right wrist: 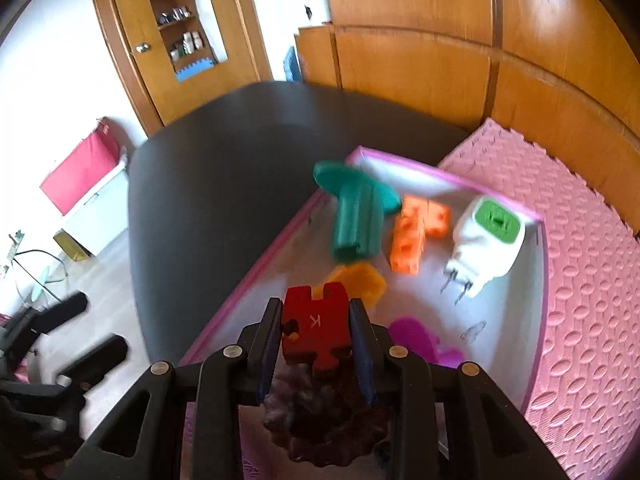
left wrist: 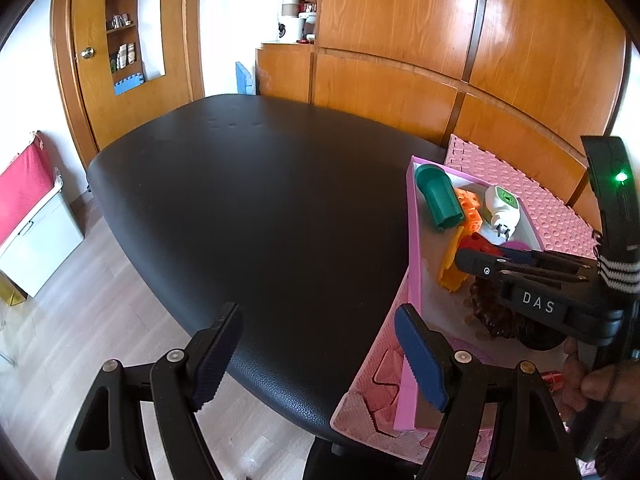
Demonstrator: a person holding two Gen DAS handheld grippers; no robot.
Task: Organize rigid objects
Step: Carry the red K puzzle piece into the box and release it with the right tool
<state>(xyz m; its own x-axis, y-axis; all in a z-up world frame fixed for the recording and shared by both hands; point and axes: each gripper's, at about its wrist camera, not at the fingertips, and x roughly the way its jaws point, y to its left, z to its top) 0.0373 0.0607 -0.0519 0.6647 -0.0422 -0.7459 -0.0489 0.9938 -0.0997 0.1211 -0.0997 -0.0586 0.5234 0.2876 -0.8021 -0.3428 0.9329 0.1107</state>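
A pink-rimmed box (right wrist: 448, 178) (left wrist: 413, 248) sits on a pink foam mat (right wrist: 592, 280) at the table's right. In it lie a green tube piece (right wrist: 356, 224) (left wrist: 438, 200), orange cubes (right wrist: 416, 236) (left wrist: 472, 208), a white and green plug (right wrist: 484, 244) (left wrist: 503, 210), a yellow block (right wrist: 360, 280) (left wrist: 454, 268), a magenta piece (right wrist: 416, 338) and a dark brown spiky piece (right wrist: 332, 424) (left wrist: 496, 312). My right gripper (right wrist: 316, 334) (left wrist: 480, 256) is shut on a red puzzle block (right wrist: 316, 328) marked K, held over the box. My left gripper (left wrist: 320, 356) is open and empty above the table's near edge.
The black table (left wrist: 260, 200) fills the left wrist view. Wooden cabinets (left wrist: 400, 20) stand behind it and a wooden door (left wrist: 92, 60) to the left. A red and white storage box (left wrist: 28, 216) stands on the floor at left.
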